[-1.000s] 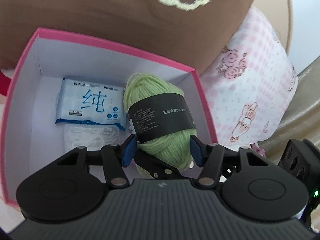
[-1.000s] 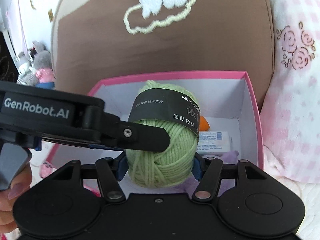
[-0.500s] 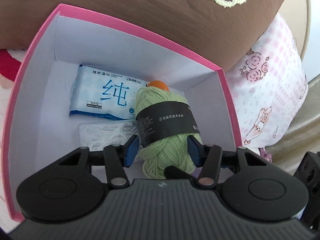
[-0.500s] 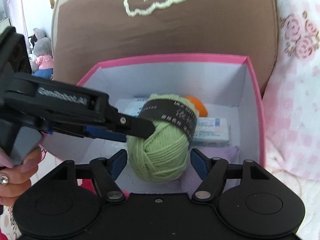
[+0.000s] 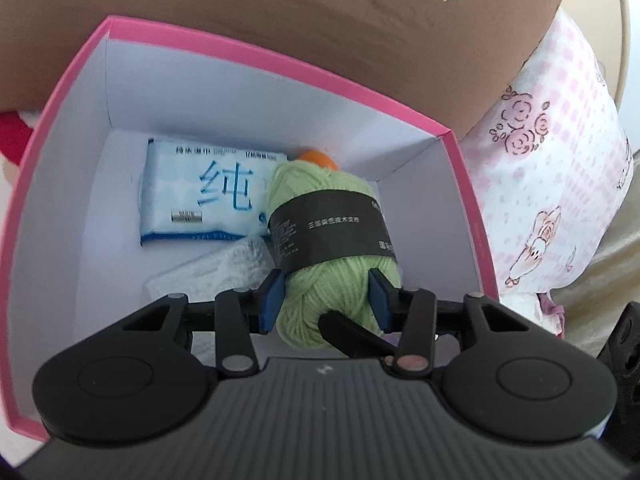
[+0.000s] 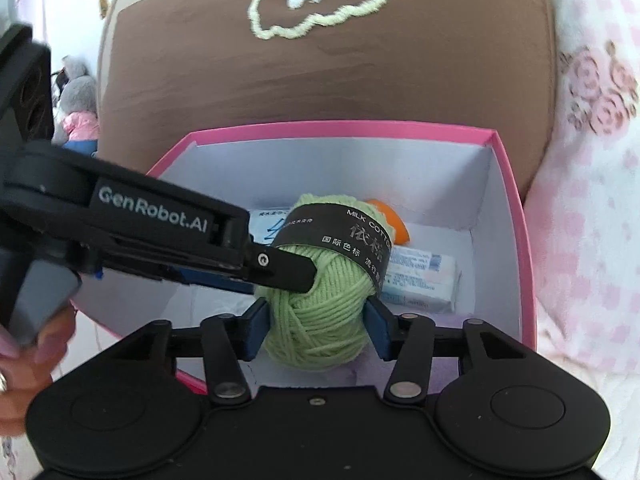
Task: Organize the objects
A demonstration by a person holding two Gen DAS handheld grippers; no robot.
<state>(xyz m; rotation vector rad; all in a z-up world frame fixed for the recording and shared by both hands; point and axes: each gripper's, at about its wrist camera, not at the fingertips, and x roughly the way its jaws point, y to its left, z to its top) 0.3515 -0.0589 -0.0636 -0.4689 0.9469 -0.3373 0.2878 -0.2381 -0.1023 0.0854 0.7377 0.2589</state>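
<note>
Since a second ago the green yarn ball has gone down from above the rim of the pink box into the box, and both tools have narrowed around it. The ball now lies at the near right of the box's floor, its black paper band facing up.

The left tool has its blue pads on either side of the ball's near end; its jaws are closing, with the pads at the yarn's surface. The right tool brackets the same ball from the other side, its jaws also closing and its pads against the yarn. In the right wrist view, one finger of the left tool lies across the ball's upper left.

Inside the box, left of the ball, lies a blue wipes pack, with a white crinkled packet nearer than it. An orange object peeks from behind the ball. A second small pack lies at the ball's right. Behind the box stands a brown cushion, and a pink patterned pillow sits to the box's right.
</note>
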